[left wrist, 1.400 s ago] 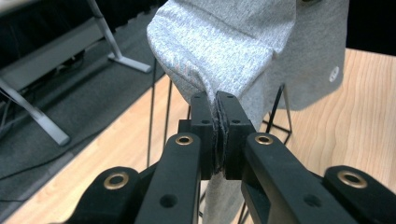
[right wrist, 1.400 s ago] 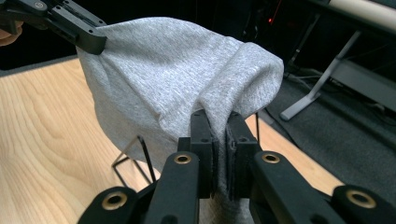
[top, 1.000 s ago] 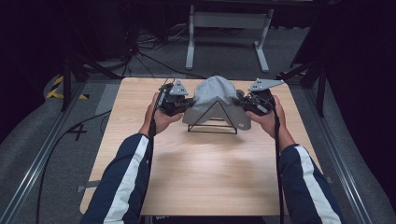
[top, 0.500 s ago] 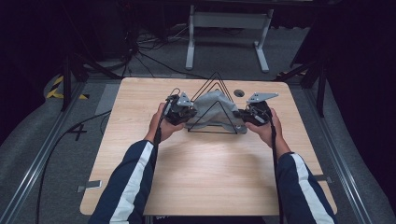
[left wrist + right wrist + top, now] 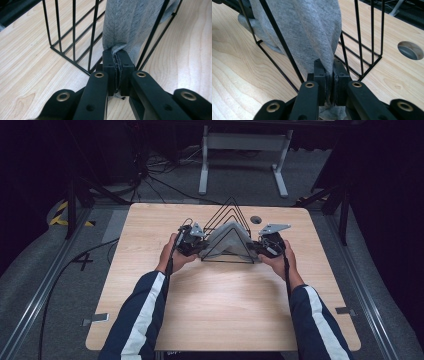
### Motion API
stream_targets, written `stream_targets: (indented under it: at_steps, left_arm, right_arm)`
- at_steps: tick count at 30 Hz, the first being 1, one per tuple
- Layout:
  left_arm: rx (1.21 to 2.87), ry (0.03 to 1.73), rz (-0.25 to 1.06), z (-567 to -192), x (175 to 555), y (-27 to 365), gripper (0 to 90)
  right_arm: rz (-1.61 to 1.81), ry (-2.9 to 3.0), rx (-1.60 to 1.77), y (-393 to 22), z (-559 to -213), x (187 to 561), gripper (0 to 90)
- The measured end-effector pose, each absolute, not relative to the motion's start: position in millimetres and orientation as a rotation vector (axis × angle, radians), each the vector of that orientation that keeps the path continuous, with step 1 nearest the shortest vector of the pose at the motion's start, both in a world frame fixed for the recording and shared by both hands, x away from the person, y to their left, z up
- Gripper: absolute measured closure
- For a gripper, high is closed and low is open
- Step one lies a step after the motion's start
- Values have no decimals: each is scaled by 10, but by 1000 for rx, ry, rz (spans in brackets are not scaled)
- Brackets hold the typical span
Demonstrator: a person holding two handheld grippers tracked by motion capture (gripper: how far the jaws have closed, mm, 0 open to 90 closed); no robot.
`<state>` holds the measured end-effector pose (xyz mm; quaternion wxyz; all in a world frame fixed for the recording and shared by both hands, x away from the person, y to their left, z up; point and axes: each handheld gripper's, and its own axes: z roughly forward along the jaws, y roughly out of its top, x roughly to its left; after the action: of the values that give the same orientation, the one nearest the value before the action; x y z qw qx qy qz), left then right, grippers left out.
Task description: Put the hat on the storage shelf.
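Note:
A grey cloth point(image 5: 227, 239) hangs inside a black wire rack point(image 5: 229, 209) of triangular frames at the middle of the wooden table point(image 5: 220, 310). My left gripper point(image 5: 192, 240) sits at the rack's left end, shut on the cloth's edge. My right gripper point(image 5: 267, 247) is at the rack's right end, shut on the opposite edge. In the left gripper view the cloth point(image 5: 130, 25) rises between two wire frames point(image 5: 75, 32) from the closed left gripper point(image 5: 117, 75). In the right gripper view the cloth point(image 5: 304, 32) is pinched in the right gripper point(image 5: 329, 85) beside the wires point(image 5: 359, 40).
A round hole point(image 5: 256, 219) in the tabletop lies just behind the rack, seen as the hole point(image 5: 410, 50) in the right gripper view. A white stand point(image 5: 242, 150) and cables are on the floor beyond the table. Metal rails run along both sides.
Both grippers have come down and toward the near side with the cloth. The cloth, earlier draped over the top of the rack, now sits lower between the wire frames, whose peaks stand exposed.

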<state>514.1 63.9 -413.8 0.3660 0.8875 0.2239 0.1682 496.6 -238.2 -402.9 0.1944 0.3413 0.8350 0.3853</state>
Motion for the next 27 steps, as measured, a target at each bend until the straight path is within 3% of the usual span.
stream_targets:
  at_steps: [14, 27]
  left_arm:
    - [2358, 544, 462, -4126, 5133, 594, 871]
    - [2308, 529, 449, -4007, 5108, 794, 838]
  right_arm:
    - [1014, 2357, 941, -2333, -4050, 4943, 840]
    - [1011, 2370, 915, -2366, -3930, 4890, 816]
